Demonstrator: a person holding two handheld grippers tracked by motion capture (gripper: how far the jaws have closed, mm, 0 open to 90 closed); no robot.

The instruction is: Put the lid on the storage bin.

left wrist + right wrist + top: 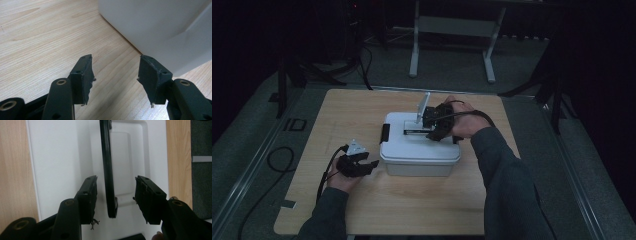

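Dim room, brighter close-ups

The high view is looking dark and murky, its surroundings sinking into black; both gripper views are showing evenly lit surface [45, 37], slightly soft, with faint shadows.

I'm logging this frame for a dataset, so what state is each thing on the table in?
White box: upright on the table, lid on.
Lid: closed, flat.
Black handle: lying along the lid's recess, between the right tongs' jaws, not gripped.
Black side latch: down against the box's side.
Right tongs: open, over the lid.
Left tongs: open, empty, beside the box's corner.
Table: bare wood around the box.
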